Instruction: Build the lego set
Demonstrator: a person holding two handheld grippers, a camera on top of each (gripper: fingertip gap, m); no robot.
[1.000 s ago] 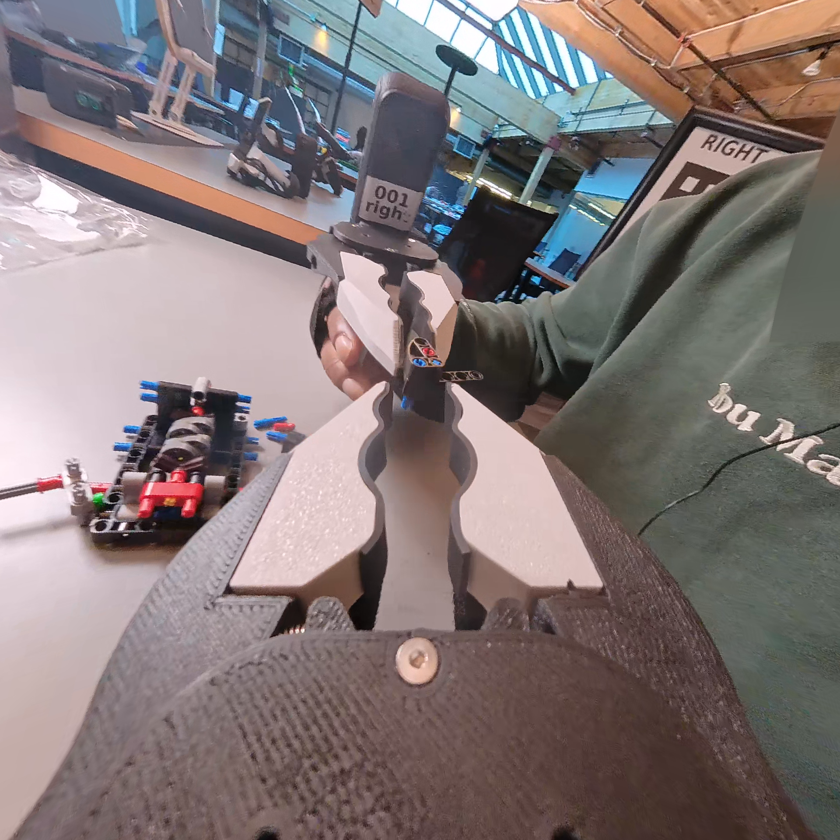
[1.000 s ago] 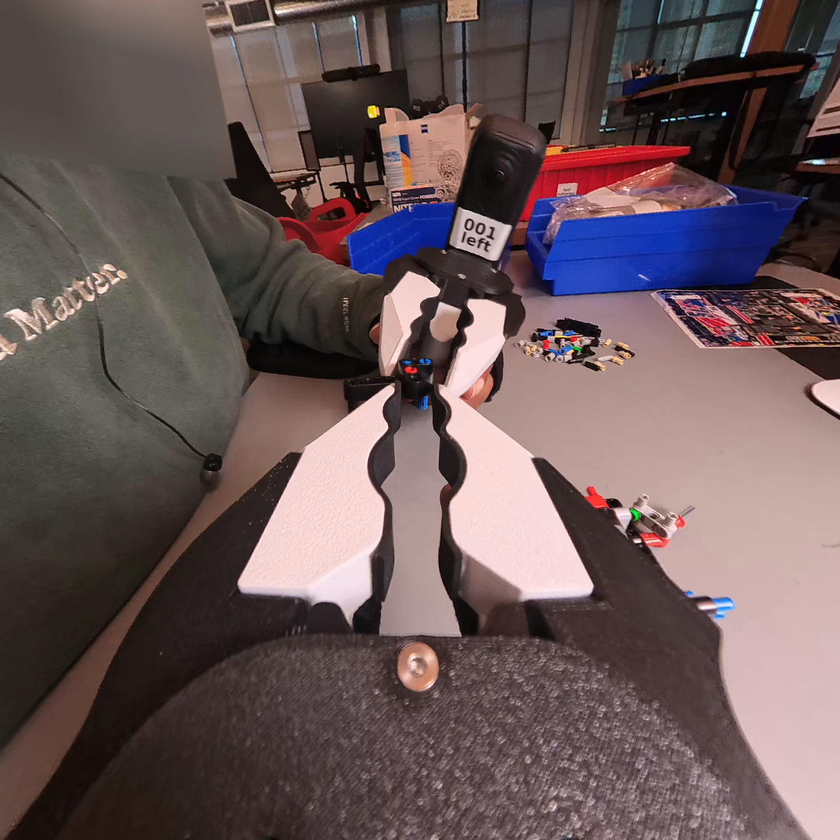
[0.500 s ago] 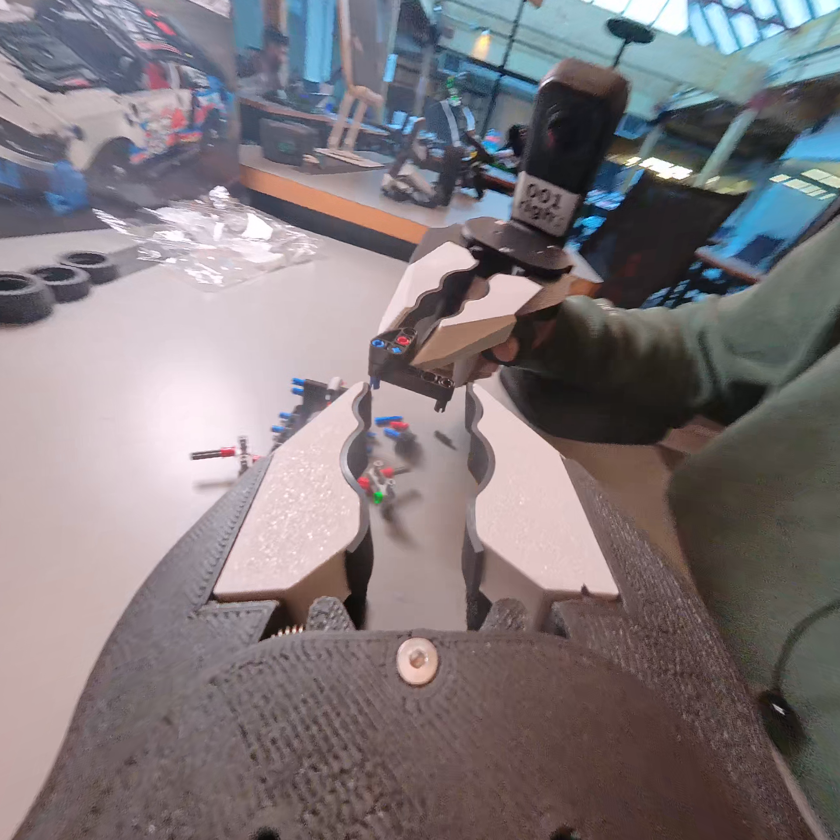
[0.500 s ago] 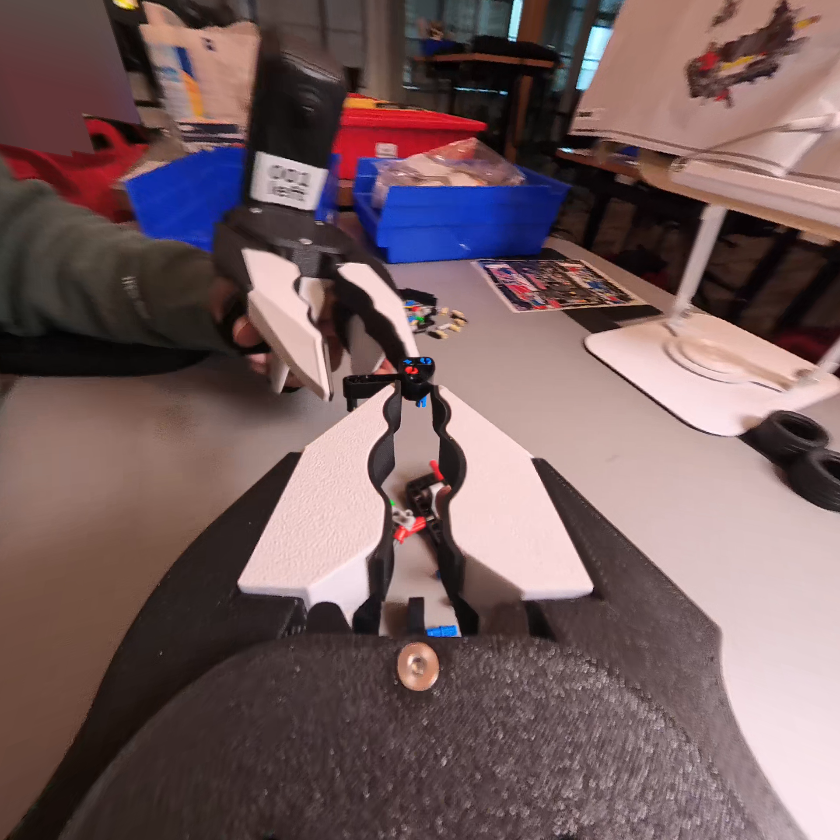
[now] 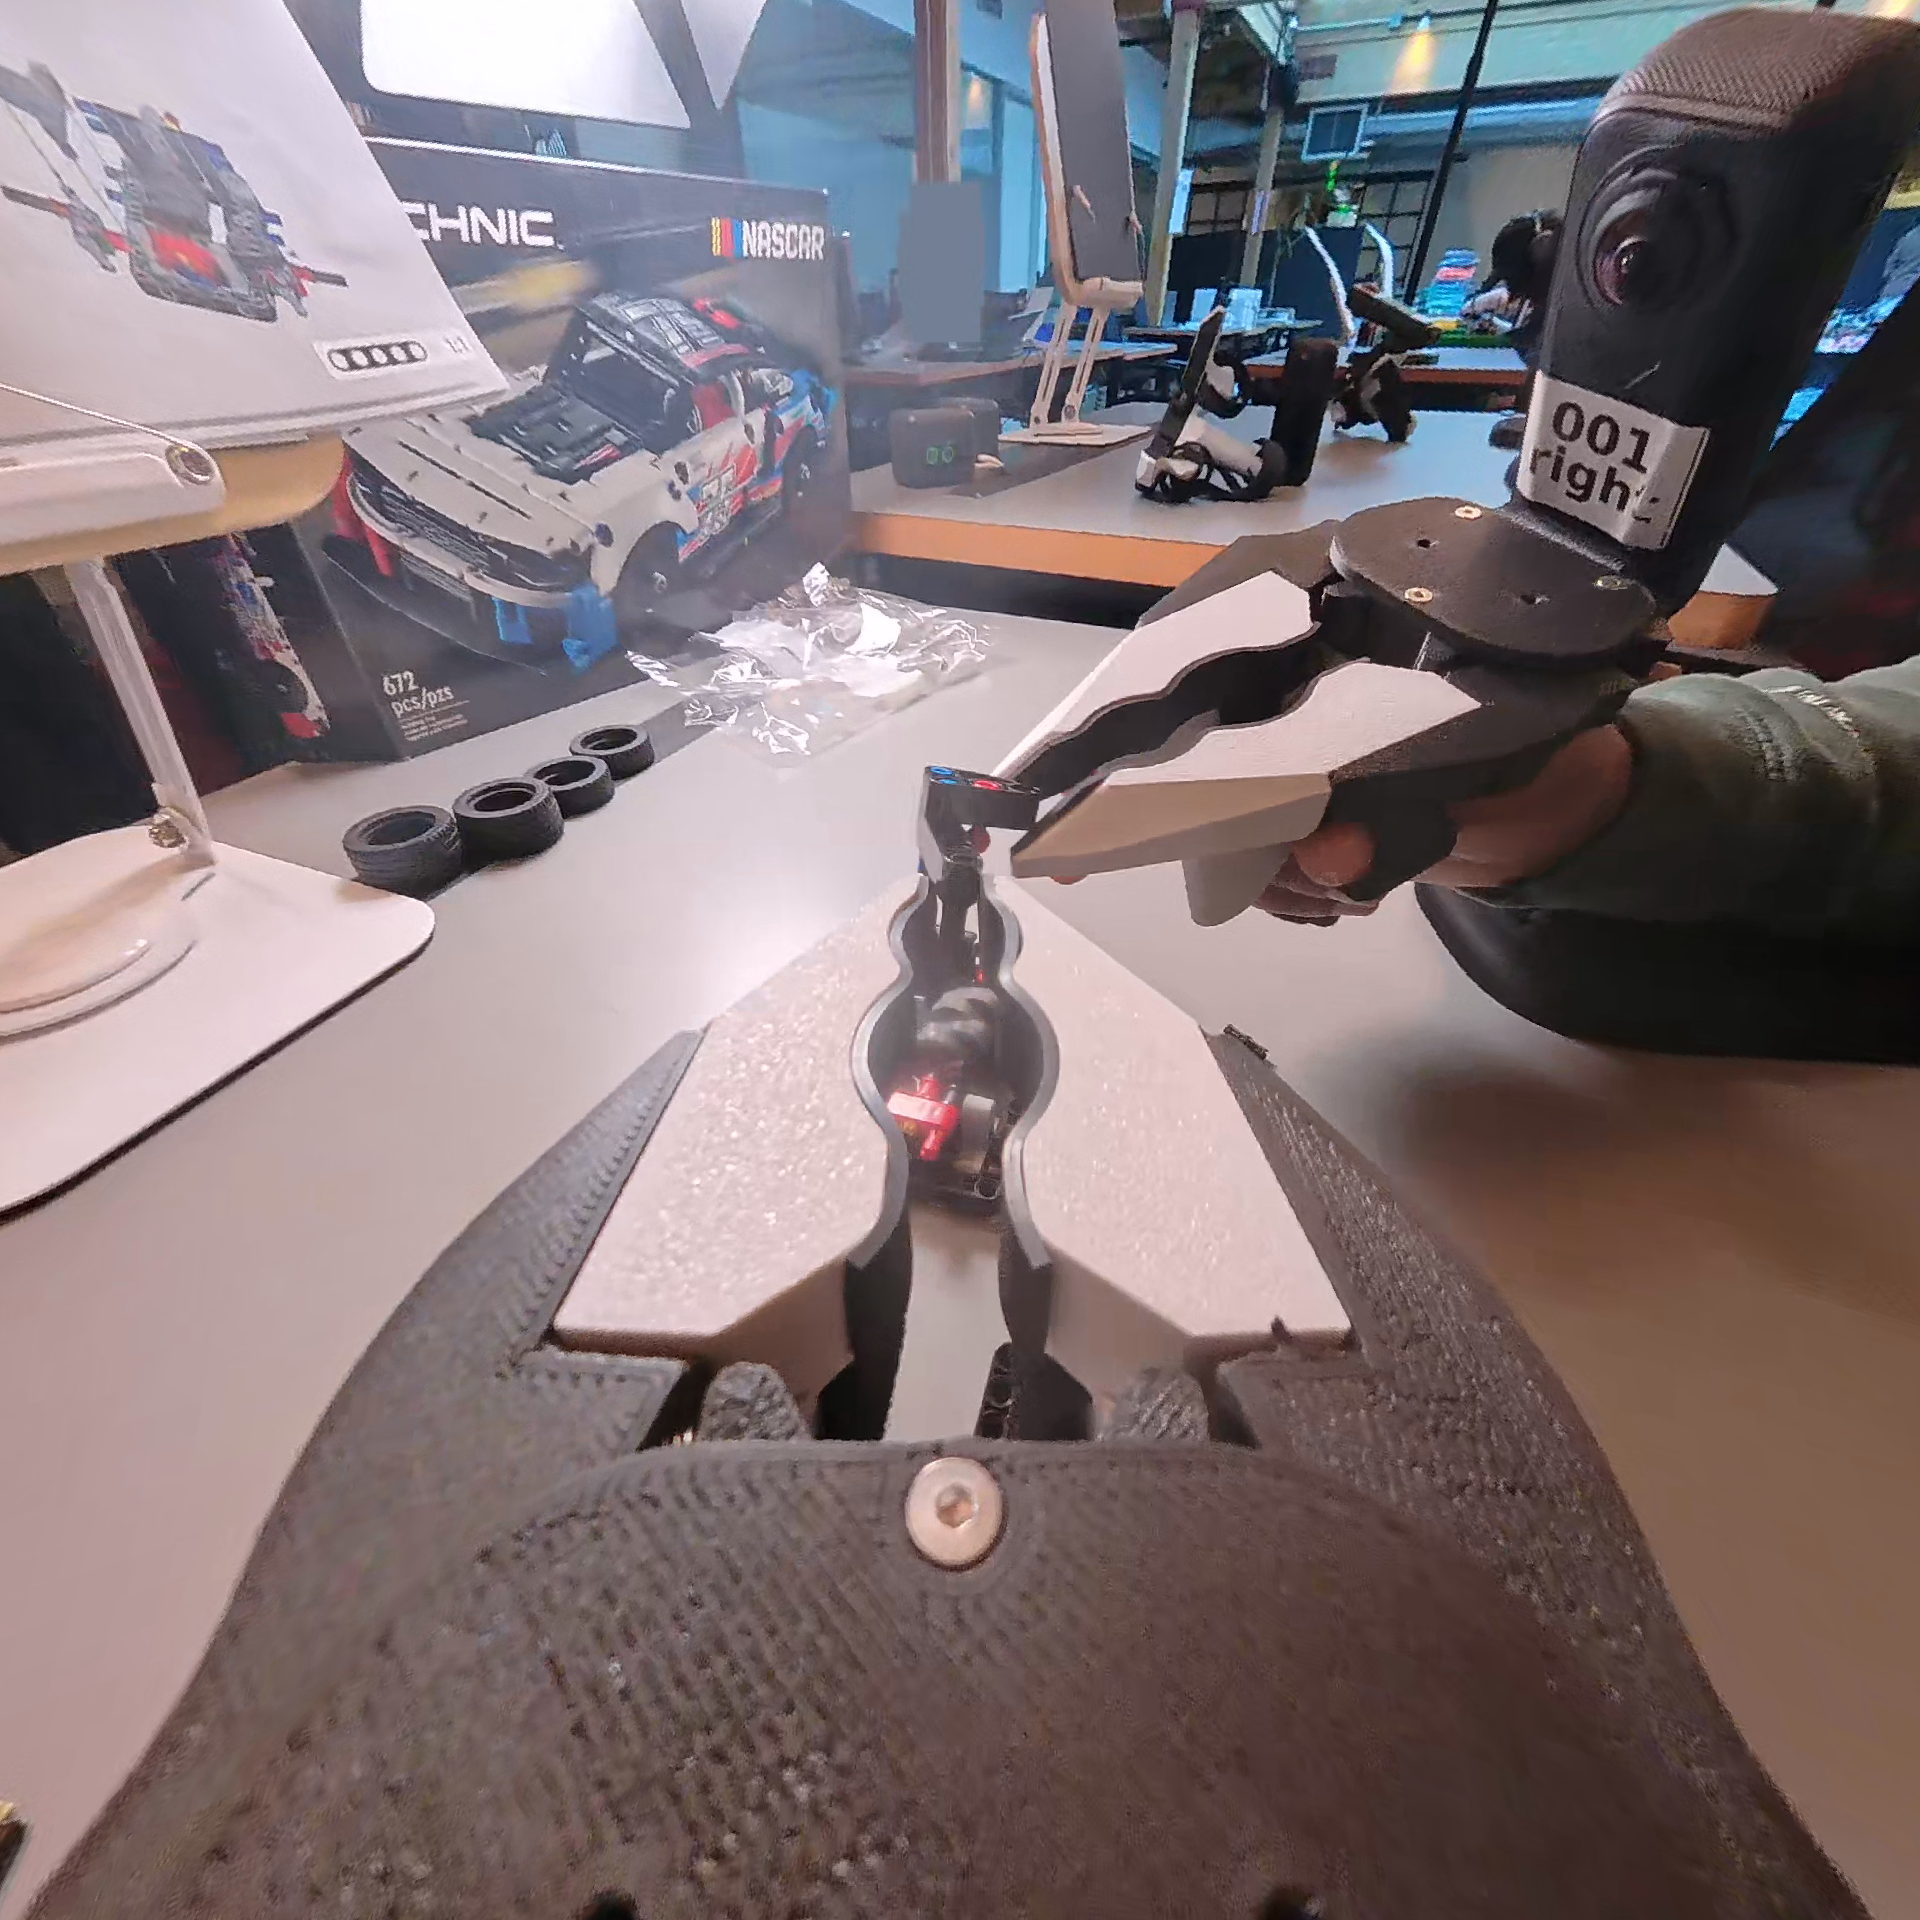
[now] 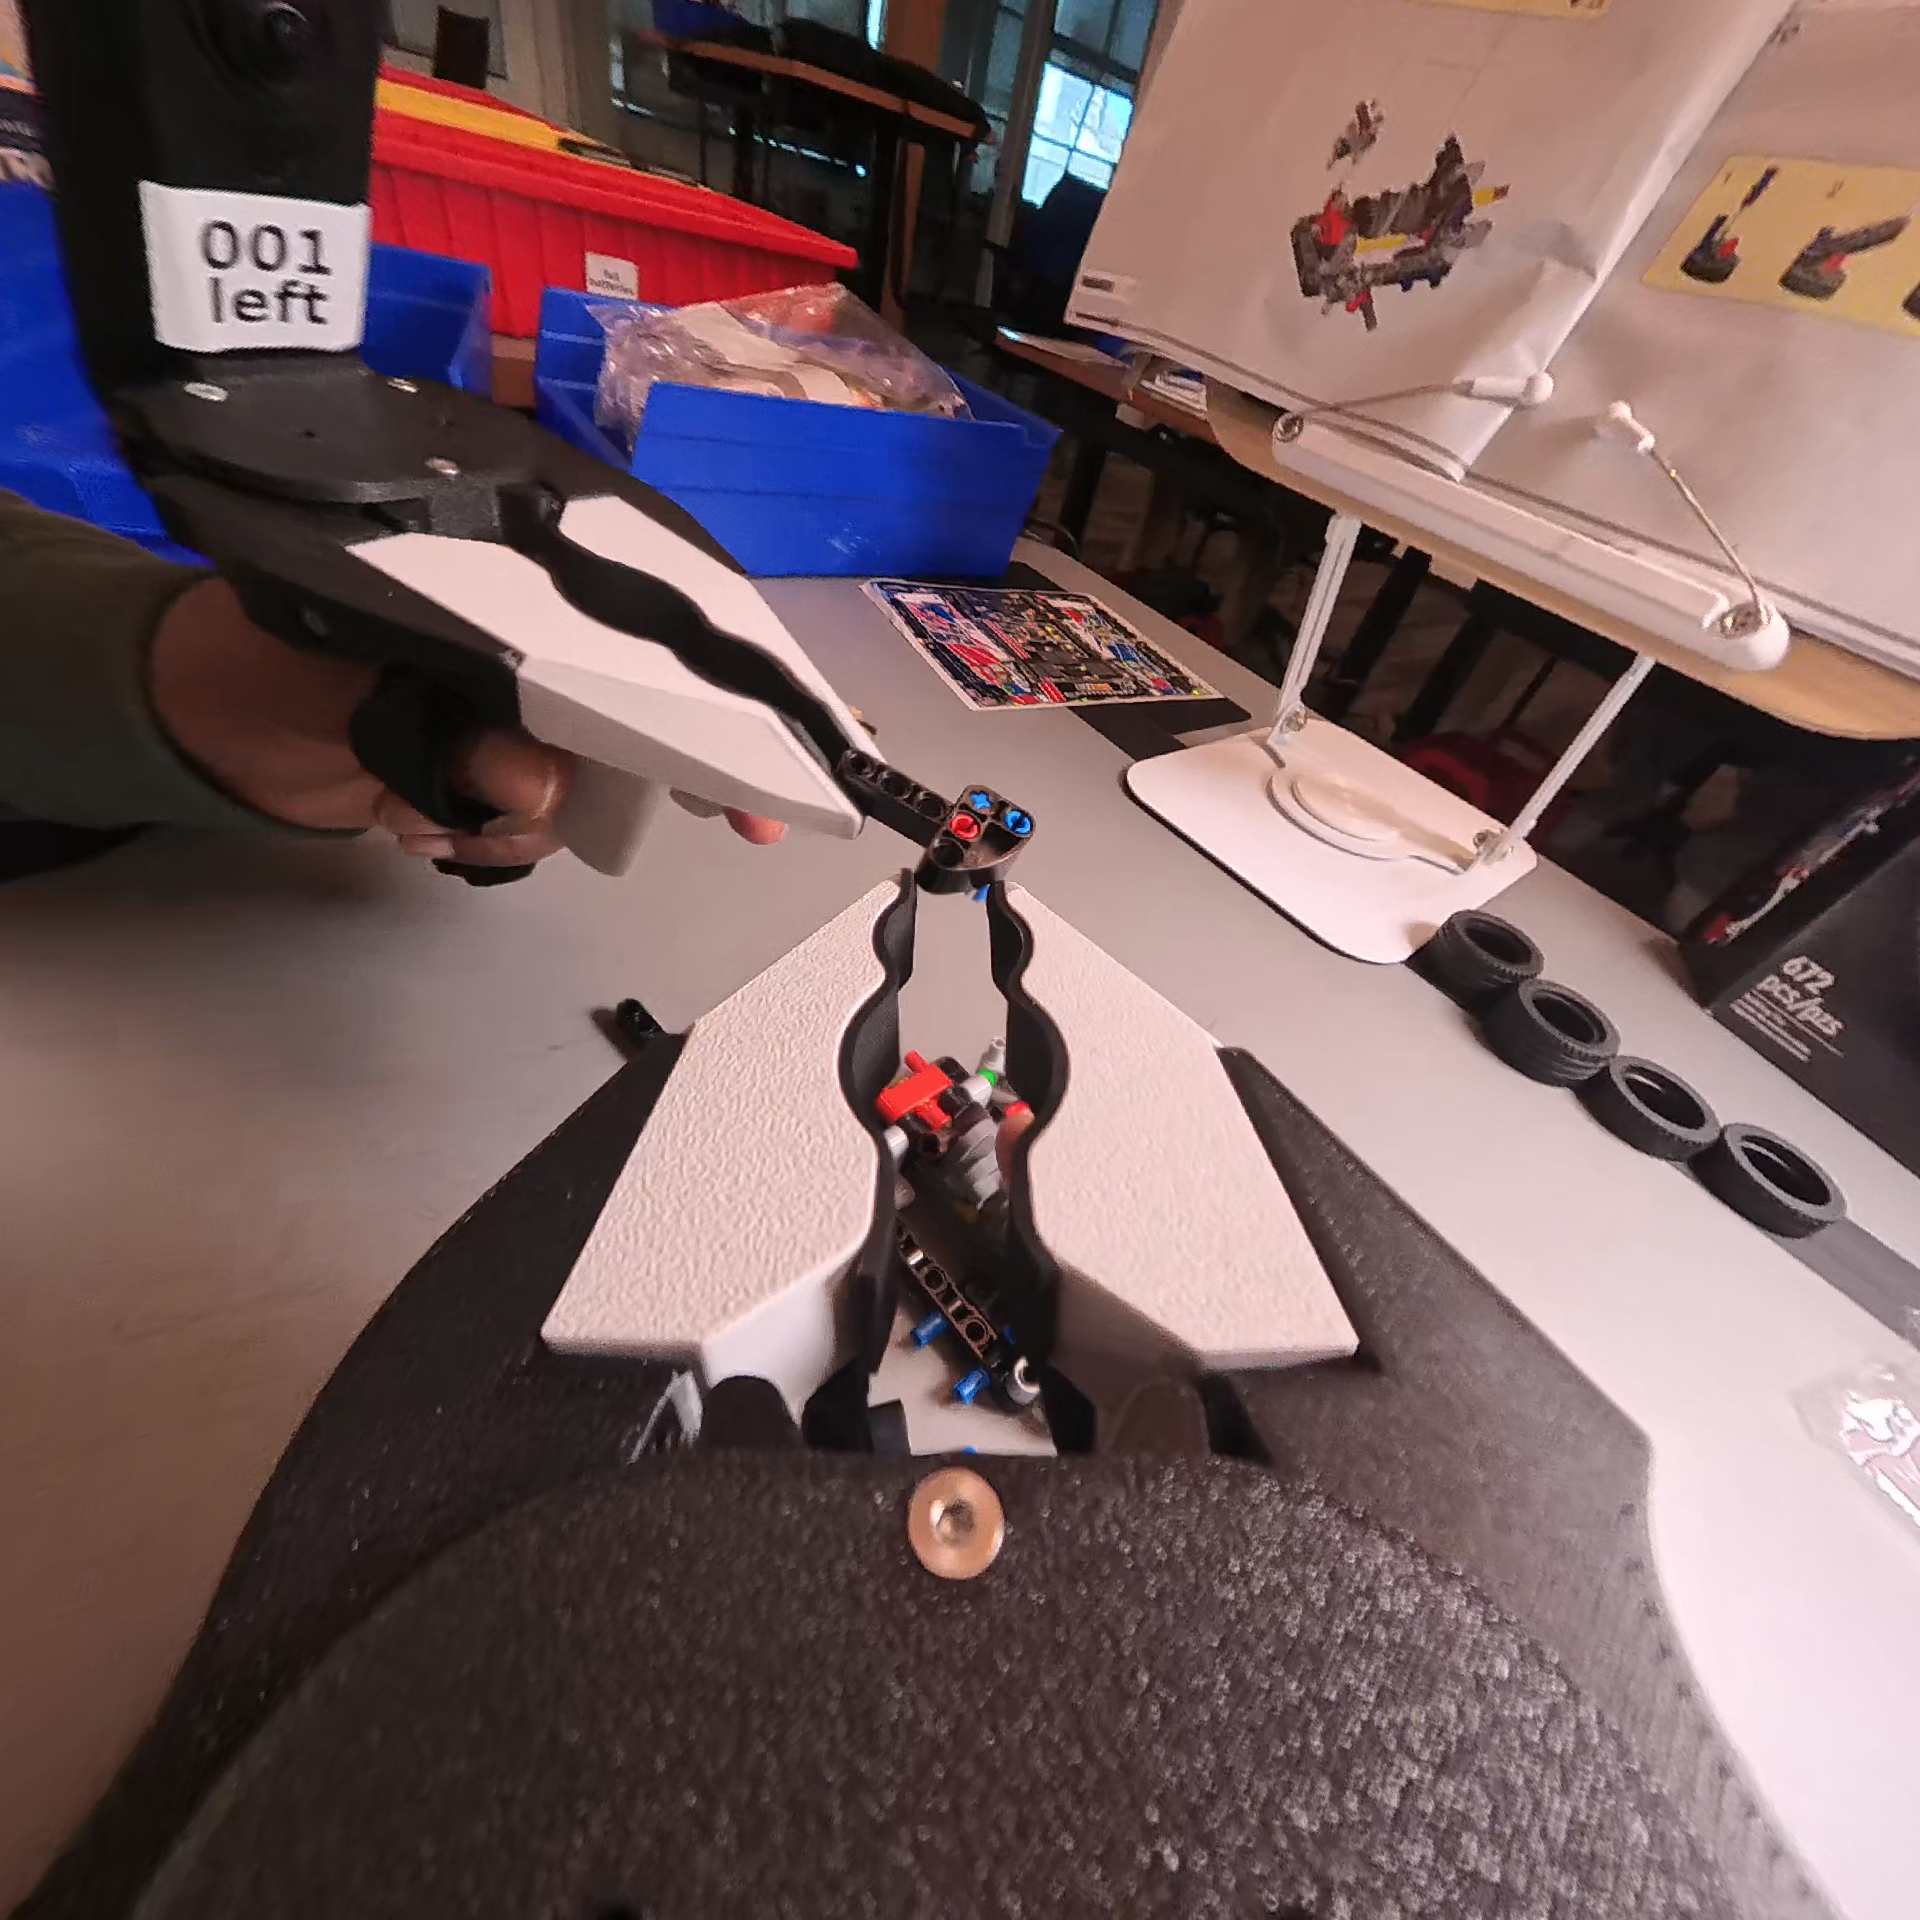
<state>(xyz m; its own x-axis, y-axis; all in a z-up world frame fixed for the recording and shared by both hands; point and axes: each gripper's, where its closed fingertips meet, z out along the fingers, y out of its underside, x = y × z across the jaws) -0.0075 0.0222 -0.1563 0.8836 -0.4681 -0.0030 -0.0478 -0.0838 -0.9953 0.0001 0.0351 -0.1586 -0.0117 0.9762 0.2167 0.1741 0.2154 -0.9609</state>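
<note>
A small black lego piece, a beam (image 6: 891, 793) joined to a rounded plate with red and blue pins (image 6: 982, 831), is held in the air between both grippers. My left gripper (image 5: 951, 899) is shut on the beam end and shows at left in the right wrist view (image 6: 847, 774). My right gripper (image 6: 958, 888) is shut on the plate end and comes in from the right in the left wrist view (image 5: 1023, 821). The partly built black chassis (image 5: 940, 1107) with red and grey parts lies on the table below, seen between the fingers (image 6: 961, 1132).
Several black tyres (image 5: 499, 821) lie in a row by the white booklet stand (image 6: 1340, 842). The set's box (image 5: 582, 468) and a clear bag (image 5: 831, 665) stand behind. Blue bins (image 6: 821, 468), a sticker sheet (image 6: 1039, 644) and a loose black pin (image 6: 634, 1023) lie on the grey table. My left and right fingertips are right by each other.
Both grippers have swung away from the person's body to above the chassis. The left gripper, open half a second ago, has closed on the beam end of the piece that the right gripper holds.
</note>
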